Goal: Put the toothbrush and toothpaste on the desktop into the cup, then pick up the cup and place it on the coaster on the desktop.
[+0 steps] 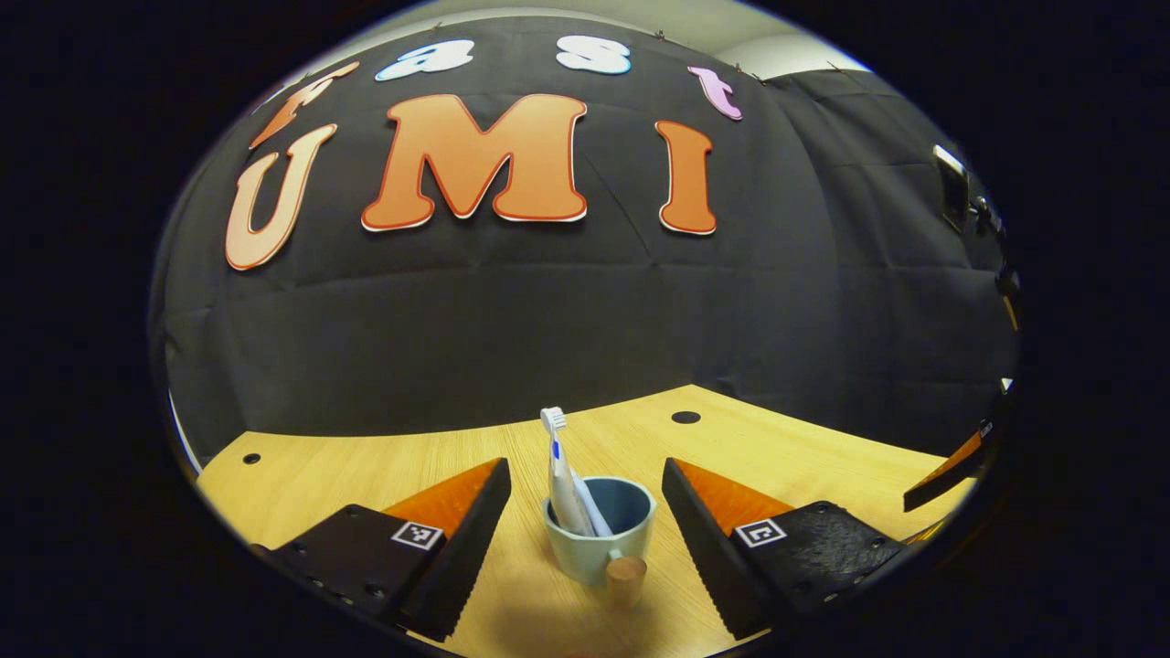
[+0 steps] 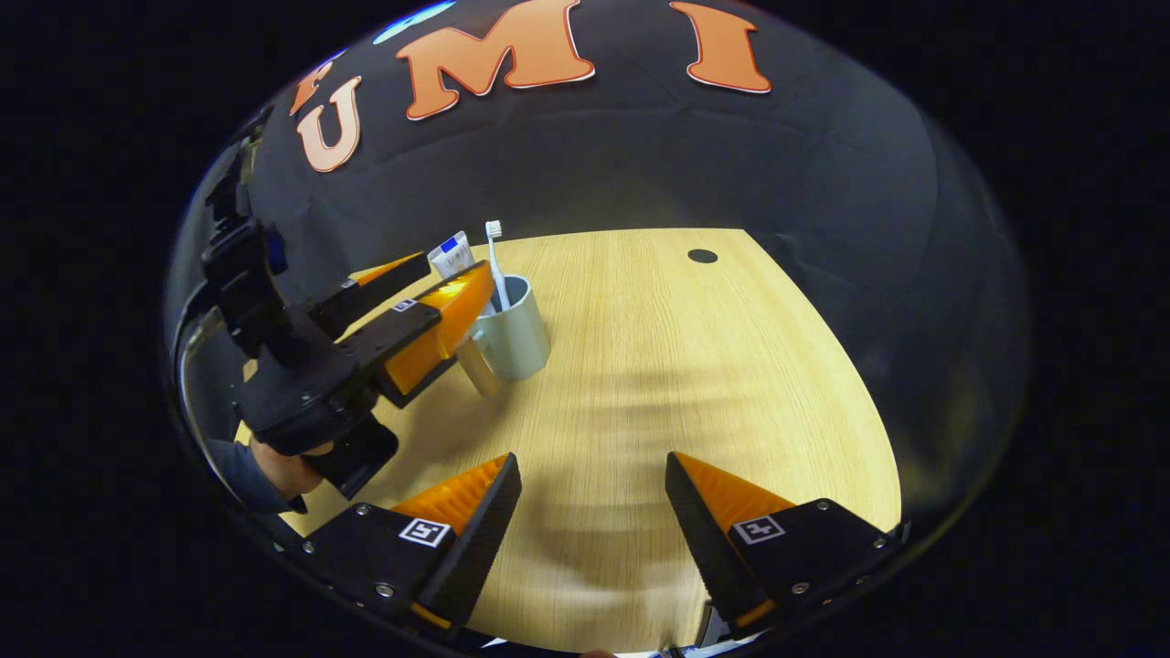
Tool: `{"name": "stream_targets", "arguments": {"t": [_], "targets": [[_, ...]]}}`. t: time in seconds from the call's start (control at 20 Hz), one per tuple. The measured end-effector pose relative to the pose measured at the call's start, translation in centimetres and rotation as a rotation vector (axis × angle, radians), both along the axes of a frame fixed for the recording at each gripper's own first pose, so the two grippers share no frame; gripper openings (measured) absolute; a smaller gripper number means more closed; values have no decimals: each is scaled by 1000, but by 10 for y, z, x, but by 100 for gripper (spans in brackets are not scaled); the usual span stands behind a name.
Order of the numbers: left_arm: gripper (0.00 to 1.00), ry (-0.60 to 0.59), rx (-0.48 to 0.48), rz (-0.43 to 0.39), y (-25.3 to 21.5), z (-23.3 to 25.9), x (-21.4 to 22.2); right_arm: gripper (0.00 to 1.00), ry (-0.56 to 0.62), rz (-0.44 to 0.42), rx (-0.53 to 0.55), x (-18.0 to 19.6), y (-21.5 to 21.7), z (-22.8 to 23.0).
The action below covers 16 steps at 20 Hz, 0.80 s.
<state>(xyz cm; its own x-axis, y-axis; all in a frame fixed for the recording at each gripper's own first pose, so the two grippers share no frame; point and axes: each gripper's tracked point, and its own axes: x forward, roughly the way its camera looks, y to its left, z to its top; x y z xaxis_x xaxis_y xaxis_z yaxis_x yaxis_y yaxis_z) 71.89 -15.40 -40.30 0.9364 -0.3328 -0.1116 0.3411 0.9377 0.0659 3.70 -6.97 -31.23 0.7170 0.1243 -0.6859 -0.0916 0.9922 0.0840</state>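
A pale blue-green cup stands upright on the wooden desktop, its round wooden handle pointing back at the camera. A white toothbrush and a toothpaste tube stand in it. My left gripper is open, one finger on each side of the cup, with a gap on both sides. In the right gripper view the cup holds the toothbrush and the toothpaste tube, and the left gripper straddles it. My right gripper hangs open over bare wood with nothing between its fingers.
A hand and dark sleeve hold the left gripper. Round dark holes mark the far part of the desktop. The black booth wall rises behind the desk. The right gripper's finger pokes in at the right edge.
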Motion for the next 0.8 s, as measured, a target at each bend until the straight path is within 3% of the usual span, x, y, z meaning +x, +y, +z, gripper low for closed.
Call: {"name": "stream_targets", "arguments": {"t": [0.45,0.8], "targets": [[99,-5,-28,56,66,72,-29,96,-2,40,21,26,41,14],[99,48,-44,182,146,96,-59,95,0,38,64,68,90,29]]}}
